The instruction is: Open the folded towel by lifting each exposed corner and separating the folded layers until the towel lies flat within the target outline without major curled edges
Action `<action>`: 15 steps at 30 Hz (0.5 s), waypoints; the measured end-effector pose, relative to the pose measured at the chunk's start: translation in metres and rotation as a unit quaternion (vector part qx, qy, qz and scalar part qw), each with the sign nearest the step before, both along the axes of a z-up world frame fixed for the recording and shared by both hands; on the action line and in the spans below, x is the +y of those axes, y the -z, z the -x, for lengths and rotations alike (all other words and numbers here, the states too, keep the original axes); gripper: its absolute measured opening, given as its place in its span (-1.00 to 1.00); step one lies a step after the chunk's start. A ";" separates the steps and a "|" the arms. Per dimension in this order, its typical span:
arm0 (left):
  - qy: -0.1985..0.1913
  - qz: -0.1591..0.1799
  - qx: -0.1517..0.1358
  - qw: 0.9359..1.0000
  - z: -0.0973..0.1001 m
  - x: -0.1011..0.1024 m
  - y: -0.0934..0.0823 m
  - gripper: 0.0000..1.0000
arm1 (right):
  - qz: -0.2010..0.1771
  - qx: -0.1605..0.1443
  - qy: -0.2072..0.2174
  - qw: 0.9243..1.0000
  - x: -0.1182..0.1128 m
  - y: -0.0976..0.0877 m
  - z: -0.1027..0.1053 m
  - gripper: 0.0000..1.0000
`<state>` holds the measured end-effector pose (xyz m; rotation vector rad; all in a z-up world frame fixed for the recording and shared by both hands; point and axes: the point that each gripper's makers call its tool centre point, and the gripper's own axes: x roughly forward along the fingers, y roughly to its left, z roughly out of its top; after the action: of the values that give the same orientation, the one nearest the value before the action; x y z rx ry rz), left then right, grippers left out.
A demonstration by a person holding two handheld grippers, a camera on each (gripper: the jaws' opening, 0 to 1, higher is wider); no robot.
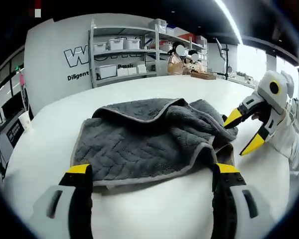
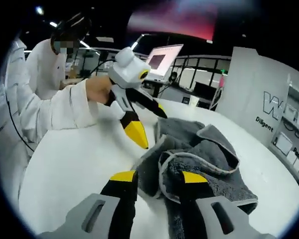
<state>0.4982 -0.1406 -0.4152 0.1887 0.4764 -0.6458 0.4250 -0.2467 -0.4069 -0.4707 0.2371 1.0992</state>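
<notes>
Jaws of the left gripper point(image 1: 152, 169) stand apart, empty, straddling the towel's point(image 1: 144, 142) near edge. Those of the right gripper point(image 2: 158, 177) are parted over a rumpled corner, possibly touching it. Towel sits bunched on the table point(image 1: 154, 209); unfolding remains.

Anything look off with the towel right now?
Yes. The grey towel is not flat on the white table: its end near the right tool is bunched, with a flap curled over. The rest lies fairly smooth. No damage visible.
</notes>
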 end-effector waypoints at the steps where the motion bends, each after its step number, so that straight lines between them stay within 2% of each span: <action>1: 0.000 0.000 0.000 1.000 0.000 0.000 0.000 0.98 | 0.000 0.001 0.001 1.000 0.000 0.000 0.000 -0.45; 4: -0.001 -0.001 0.000 1.000 0.000 0.001 0.001 0.98 | 0.014 -0.009 0.010 1.000 -0.002 0.004 -0.004 -0.56; 11: -0.003 -0.004 -0.001 1.000 -0.001 0.002 0.001 0.98 | -0.003 0.000 0.032 0.999 -0.011 0.002 -0.014 -1.00; 15: -0.003 -0.005 -0.001 1.000 -0.002 0.002 0.001 0.98 | -0.004 -0.001 0.022 1.000 -0.008 0.003 -0.012 -1.00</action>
<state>0.5000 -0.1384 -0.4166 0.1981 0.4787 -0.6374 0.4370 -0.2551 -0.4098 -0.4563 0.2401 1.0568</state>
